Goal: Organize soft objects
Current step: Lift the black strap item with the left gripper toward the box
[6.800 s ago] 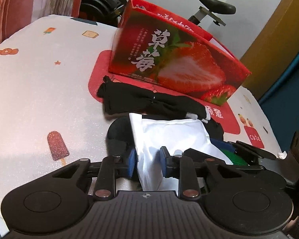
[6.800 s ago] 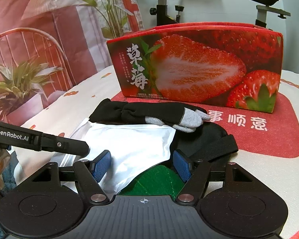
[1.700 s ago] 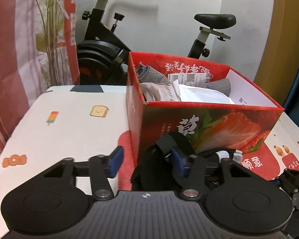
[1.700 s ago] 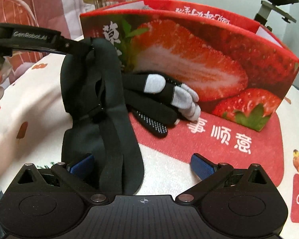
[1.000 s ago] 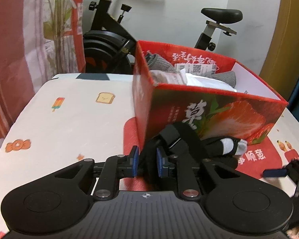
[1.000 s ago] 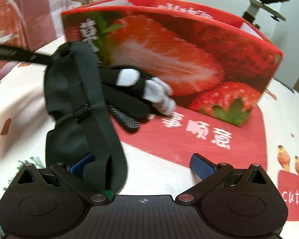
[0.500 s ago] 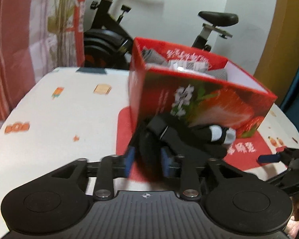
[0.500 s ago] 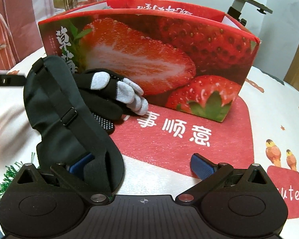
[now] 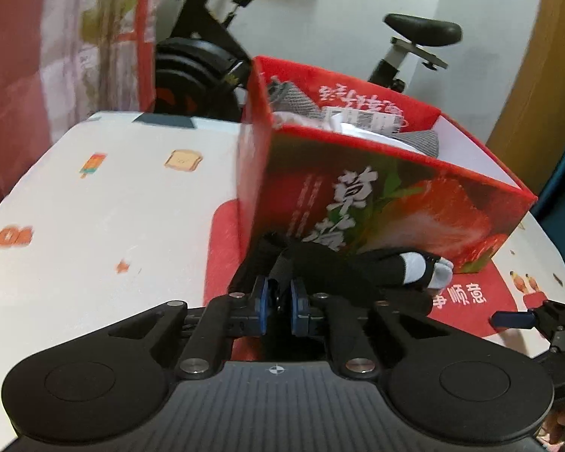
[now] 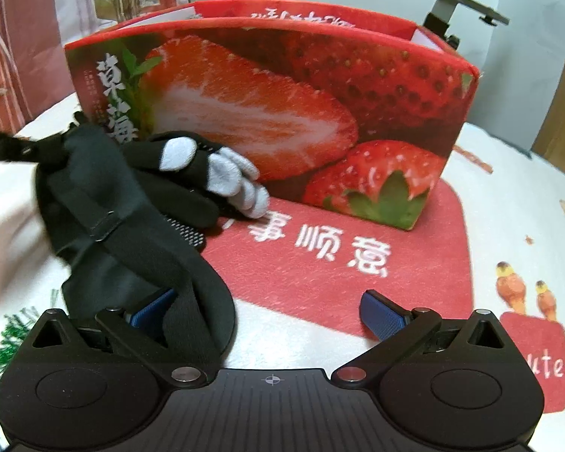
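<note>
Several soft things already sit inside the strawberry box (image 9: 376, 196) ahead of our left gripper (image 9: 278, 303): grey knit fabric (image 9: 293, 100), something white and a labelled packet (image 9: 361, 116) show above its rim, so we judge the sorting partly done. Two items are left outside, as far as we can see.

One is the black eye mask (image 10: 105, 226). Our left gripper's blue pads (image 9: 260, 305) are drawn close together with a fold of the mask's black strap (image 9: 284, 269) clamped between them, just in front of the tool and low against the near corner of the box. From the right wrist view the mask hangs stretched from that pinch at the far left down toward our right gripper (image 10: 267, 312), draping over its left finger. The right gripper's jaws stand wide apart and grasp nothing (the cloth merely lies across one pad).

The other item is the pair of black gloves with grey fingertips (image 10: 214, 177), lying on the red mat (image 10: 358, 263) against the box's front wall, ahead and slightly left of the right tool, touching the mask.

What remains, in our judgement: lift the mask clear of the right finger, carry it over the rim and release it inside, then gather the gloves likewise. The mask being limp, its free end may snag on the box wall.
</note>
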